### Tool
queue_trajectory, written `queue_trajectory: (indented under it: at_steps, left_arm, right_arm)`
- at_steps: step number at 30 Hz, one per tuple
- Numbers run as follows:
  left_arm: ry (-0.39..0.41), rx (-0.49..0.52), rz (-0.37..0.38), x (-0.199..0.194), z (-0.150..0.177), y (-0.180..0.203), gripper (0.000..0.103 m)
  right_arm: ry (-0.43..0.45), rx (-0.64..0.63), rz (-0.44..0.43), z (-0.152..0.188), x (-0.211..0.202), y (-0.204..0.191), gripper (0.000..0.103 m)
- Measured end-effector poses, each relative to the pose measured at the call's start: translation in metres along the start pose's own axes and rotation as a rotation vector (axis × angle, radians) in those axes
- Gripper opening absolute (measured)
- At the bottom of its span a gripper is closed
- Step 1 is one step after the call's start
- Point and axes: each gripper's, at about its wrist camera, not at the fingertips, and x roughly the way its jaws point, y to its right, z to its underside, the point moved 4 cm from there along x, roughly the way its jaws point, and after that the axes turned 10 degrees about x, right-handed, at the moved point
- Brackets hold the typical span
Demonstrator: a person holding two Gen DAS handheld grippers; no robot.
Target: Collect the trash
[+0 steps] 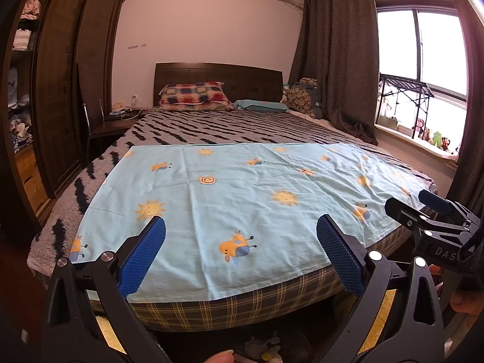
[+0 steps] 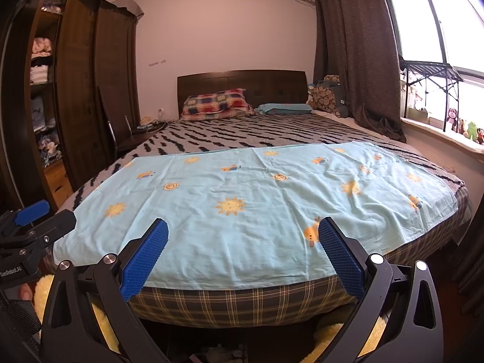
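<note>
No piece of trash shows on the bed in either view. A light blue sheet (image 1: 242, 199) printed with suns and bees lies spread flat over the foot of the bed; it also shows in the right wrist view (image 2: 257, 208). My left gripper (image 1: 241, 227) is open and empty, held in front of the bed's foot edge. My right gripper (image 2: 243, 228) is open and empty beside it. The right gripper's body shows at the right edge of the left wrist view (image 1: 435, 224), and the left gripper's body at the left edge of the right wrist view (image 2: 30, 230).
The bed has a striped blanket (image 1: 236, 127), a plaid mattress side (image 1: 236, 305), pillows (image 1: 195, 95) and a dark headboard. A dark wardrobe (image 1: 57, 90) stands at left with a chair and nightstand. Curtain and window sill with toys (image 1: 435, 136) are at right. Small items lie on the floor under the bed (image 1: 263, 348).
</note>
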Motion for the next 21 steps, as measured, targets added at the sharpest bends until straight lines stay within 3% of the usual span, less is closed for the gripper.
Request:
queue_trajectory:
  at_steps: [21]
  left_arm:
    - [0.002,-0.006,0.034,0.0016,-0.0022,0.002,0.095]
  right_arm:
    - [-0.004,0.0,0.003,-0.0004,0.0011,0.0013,0.1]
